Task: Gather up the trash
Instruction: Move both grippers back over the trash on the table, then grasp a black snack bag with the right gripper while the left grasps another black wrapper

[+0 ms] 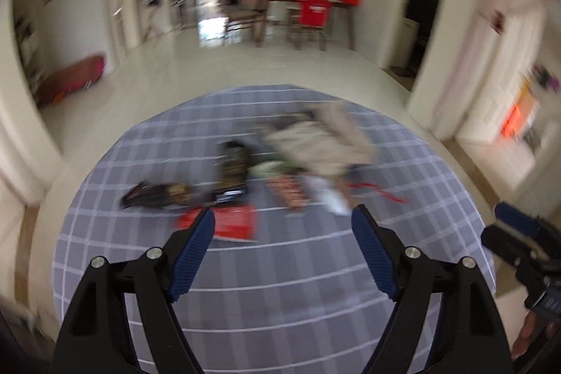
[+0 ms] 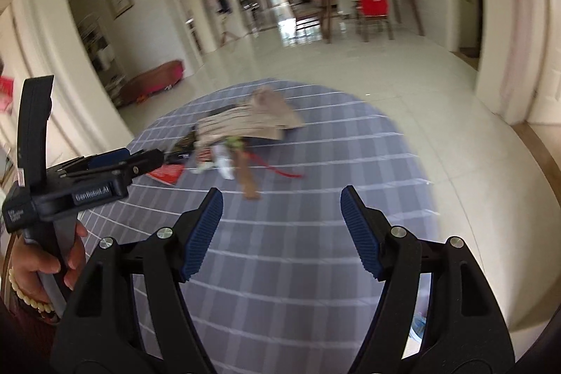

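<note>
A heap of trash lies on a table with a grey-blue checked cloth (image 1: 280, 269). A brown paper bag (image 1: 315, 142) lies at the far side, also in the right wrist view (image 2: 252, 125). In front of it are dark snack wrappers (image 1: 233, 169), a red packet (image 1: 231, 221), a striped wrapper (image 1: 289, 191), white paper (image 1: 331, 197) and a red string (image 2: 280, 170). My left gripper (image 1: 282, 219) is open and empty, just short of the red packet. My right gripper (image 2: 282, 198) is open and empty, short of a brown strip (image 2: 247, 181). Both views are blurred.
The table stands on a pale tiled floor (image 2: 350, 69). A dining table with chairs, one draped in red (image 1: 313, 11), stands at the far end. A low red-brown bench (image 2: 157, 76) is by the left wall. The left gripper's body (image 2: 70, 184) shows at the right view's left edge.
</note>
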### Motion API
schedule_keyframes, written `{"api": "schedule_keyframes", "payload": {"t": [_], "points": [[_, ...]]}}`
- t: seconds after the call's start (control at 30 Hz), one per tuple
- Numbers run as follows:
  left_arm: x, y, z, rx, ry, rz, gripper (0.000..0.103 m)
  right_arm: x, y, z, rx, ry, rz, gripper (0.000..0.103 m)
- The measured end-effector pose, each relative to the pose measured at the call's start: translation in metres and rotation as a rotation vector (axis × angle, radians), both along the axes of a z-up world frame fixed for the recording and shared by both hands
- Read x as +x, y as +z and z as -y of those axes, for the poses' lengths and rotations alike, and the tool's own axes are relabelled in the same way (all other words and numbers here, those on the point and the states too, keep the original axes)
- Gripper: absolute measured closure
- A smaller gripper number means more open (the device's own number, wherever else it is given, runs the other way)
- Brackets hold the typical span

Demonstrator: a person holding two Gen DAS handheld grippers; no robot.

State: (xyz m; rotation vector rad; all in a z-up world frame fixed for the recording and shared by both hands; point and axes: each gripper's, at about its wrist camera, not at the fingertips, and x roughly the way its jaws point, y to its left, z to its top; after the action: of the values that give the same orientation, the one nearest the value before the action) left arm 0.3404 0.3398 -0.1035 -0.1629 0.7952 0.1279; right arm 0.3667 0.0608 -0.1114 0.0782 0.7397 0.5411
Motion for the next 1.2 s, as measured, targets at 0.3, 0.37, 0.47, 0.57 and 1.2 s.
{"api": "schedule_keyframes", "payload": {"t": [0.3,0.37,0.47,0.57,1.2], "points": [[0.001,-0.035,-0.109,-0.306,0.233,-0.024,0.025,0.031,-0.002,-0.110,0.029,0.143,-0.042,0.036],[0.008,-0.043,-0.121,-0.356,0.260,-0.034,0.025,0.040,-0.006,-0.128,0.027,0.161,-0.063,0.039],[0.021,-0.054,-0.125,-0.400,0.271,-0.055,0.025,0.052,-0.012,-0.150,0.024,0.179,-0.094,0.042],[0.032,-0.061,-0.127,-0.416,0.272,-0.056,0.027,0.062,-0.019,-0.165,0.021,0.189,-0.127,0.042],[0.030,-0.052,-0.140,-0.397,0.243,0.025,0.089,0.104,-0.056,-0.237,-0.153,0.174,-0.177,0.069]]}}
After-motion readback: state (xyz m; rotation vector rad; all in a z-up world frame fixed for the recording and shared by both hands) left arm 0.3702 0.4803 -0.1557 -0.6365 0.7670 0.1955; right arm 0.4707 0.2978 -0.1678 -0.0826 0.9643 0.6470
